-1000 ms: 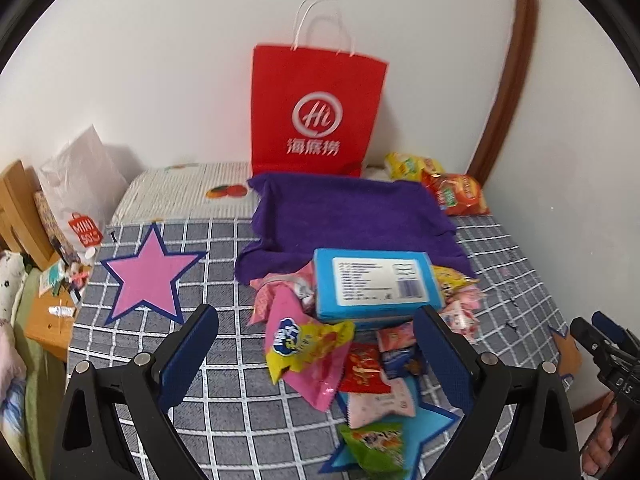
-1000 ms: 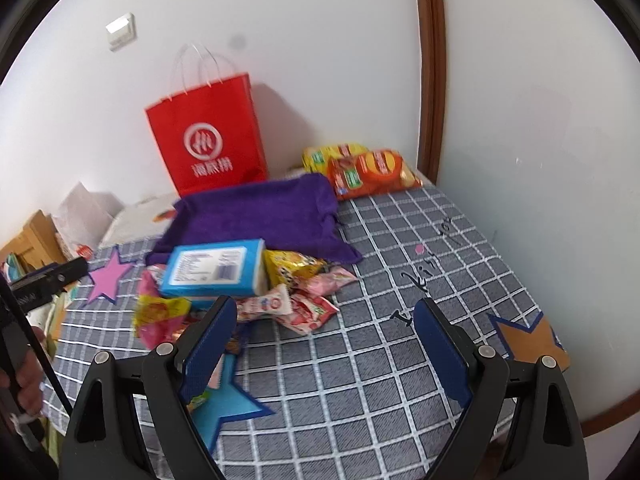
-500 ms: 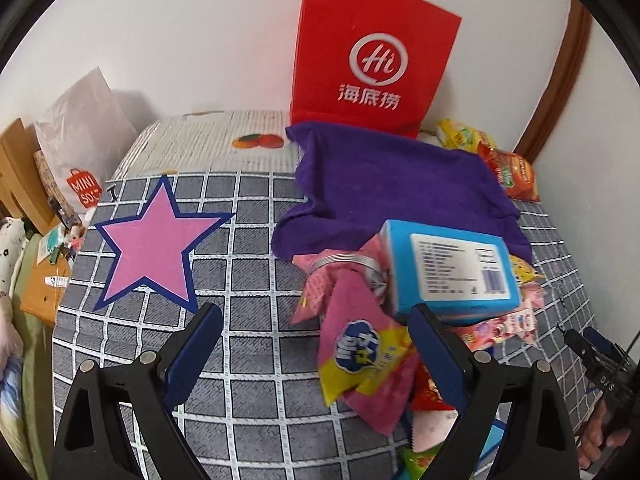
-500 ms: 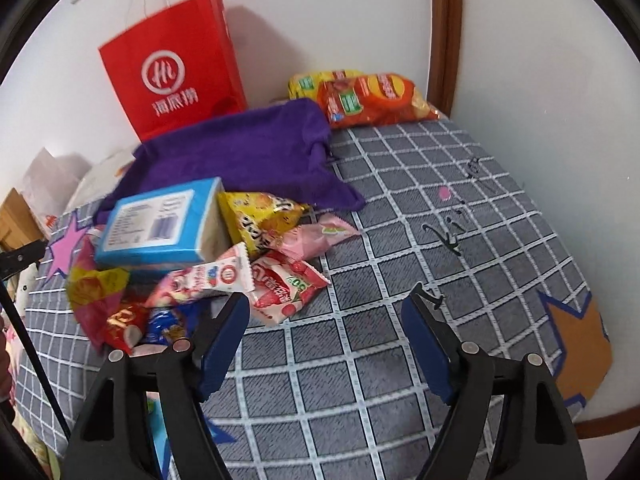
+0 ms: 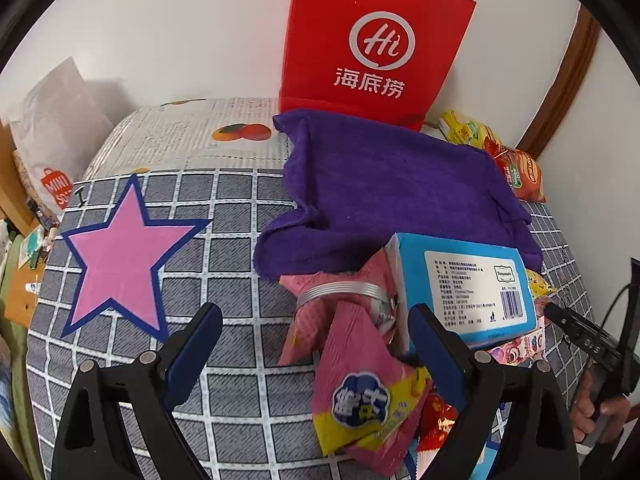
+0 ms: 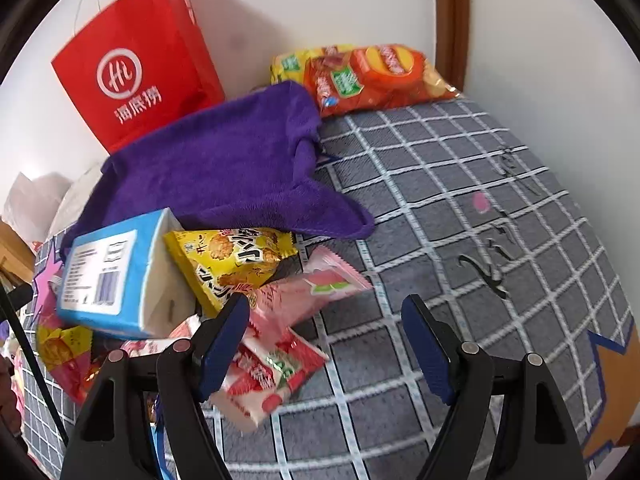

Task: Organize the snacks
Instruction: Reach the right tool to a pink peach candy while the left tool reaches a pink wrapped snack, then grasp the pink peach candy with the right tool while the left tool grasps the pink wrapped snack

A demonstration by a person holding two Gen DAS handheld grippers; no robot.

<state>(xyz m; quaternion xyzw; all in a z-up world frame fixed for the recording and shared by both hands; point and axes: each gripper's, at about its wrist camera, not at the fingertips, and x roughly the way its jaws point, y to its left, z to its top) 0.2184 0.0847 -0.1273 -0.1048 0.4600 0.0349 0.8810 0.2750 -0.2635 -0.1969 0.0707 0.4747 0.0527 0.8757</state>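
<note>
Plainly, two grippers are seen above a bed covered with a grey checked sheet (image 6: 440, 184). The left gripper (image 5: 316, 344) is held with its jaws wide apart and nothing clamped; a pink and yellow snack packet (image 5: 360, 396) lies in the gap between them, but neither pad presses on it. The right gripper (image 6: 324, 340) is likewise spread, with only sheet and the corner of a red and white snack packet (image 6: 272, 372) between its fingers — no pad is pressed against that packet.

The snacks are heaped in one loose pile near the front edge of one purple towel (image 6: 224, 164). One blue box (image 6: 108, 276) is tilted on top of the pile. Beside it, one yellow cracker packet (image 6: 228, 260) and one pale pink packet (image 6: 304, 292) are counted in the right wrist view. Further packets lie under the box; their number cannot be told. Two larger bags are set apart by the wall — one orange chip bag (image 6: 376, 76) and one yellow bag (image 6: 292, 64) behind it.

One red paper bag (image 5: 376, 44) is stood upright against the wall behind the towel. One pink star (image 5: 120, 256) is printed on the sheet, well apart from the pile.
</note>
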